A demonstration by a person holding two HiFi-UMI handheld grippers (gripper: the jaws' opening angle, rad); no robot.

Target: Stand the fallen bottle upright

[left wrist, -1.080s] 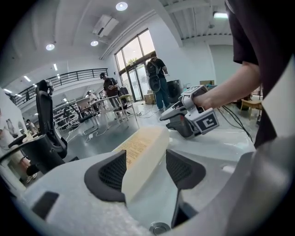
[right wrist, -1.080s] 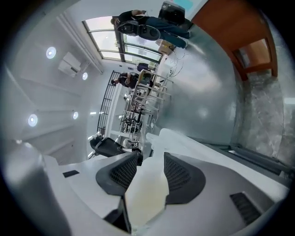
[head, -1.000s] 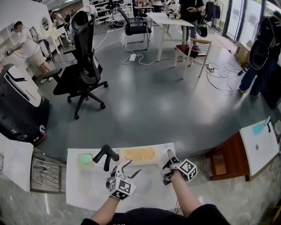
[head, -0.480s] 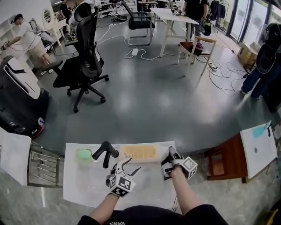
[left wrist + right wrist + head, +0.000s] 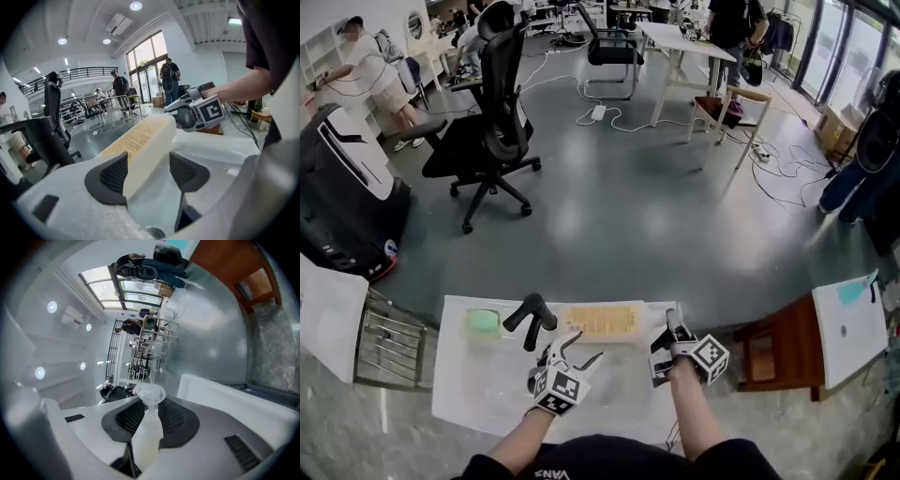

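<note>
Spanning the foreground, one white worktop carries everything. On it is a single pale translucent plastic bottle with a yellowish printed label. The bottle lies on its side along the far edge and is not yet upright. Left of it sit one black forked object and one pale green rounded lump, both where they were a second ago.

Two tongs are at work, each with its marker cube. The right tongs have just been closing, and their jaws are now clamped on the bottle's thin neck, just below the round white cap. A second ago they stood wider at that end of the bottle. In the left gripper view they show at the far end of the bottle, gripping it there.

The left tongs are in the same spot as before, released. Their jaws stand apart with the bottle's flat base end between them. The right-hand pad is clear of the plastic, and the left-hand pad is just beside it.
</note>
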